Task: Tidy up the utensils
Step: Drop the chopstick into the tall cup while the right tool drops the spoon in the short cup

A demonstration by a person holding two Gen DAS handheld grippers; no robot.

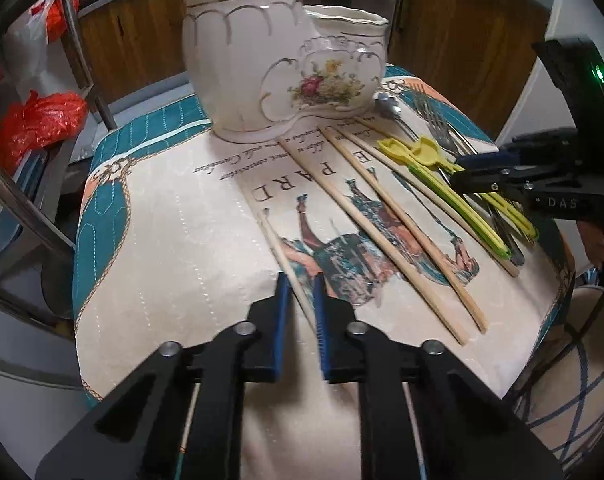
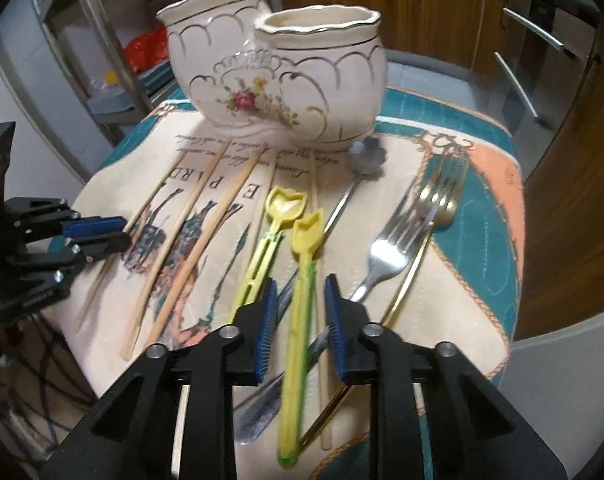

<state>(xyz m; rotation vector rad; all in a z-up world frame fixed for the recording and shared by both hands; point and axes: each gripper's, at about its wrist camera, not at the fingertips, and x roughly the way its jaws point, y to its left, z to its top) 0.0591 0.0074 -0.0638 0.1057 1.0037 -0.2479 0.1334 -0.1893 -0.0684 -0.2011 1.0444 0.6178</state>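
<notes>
A white ceramic double-pot holder (image 1: 261, 64) (image 2: 277, 80) with a flower print stands at the far end of the printed cloth (image 1: 173, 232). Several wooden chopsticks (image 1: 366, 216) (image 2: 205, 236) lie in front of it. My left gripper (image 1: 300, 284) is open, its fingers either side of the leftmost chopstick (image 1: 279, 248) without closing on it. My right gripper (image 2: 300, 296) is open around a yellow plastic spoon (image 2: 302, 268). A second yellow spoon (image 2: 269, 236), a silver flower-head spoon (image 2: 366, 156), a silver fork (image 2: 398, 232) and a gold fork (image 2: 442, 208) lie nearby.
A knife (image 2: 269, 392) lies under the yellow spoon. A metal rack with red bags (image 1: 37, 120) stands on the left. Wooden cabinets (image 2: 430, 12) stand behind the table. A wire stool (image 1: 574, 384) is at the right edge.
</notes>
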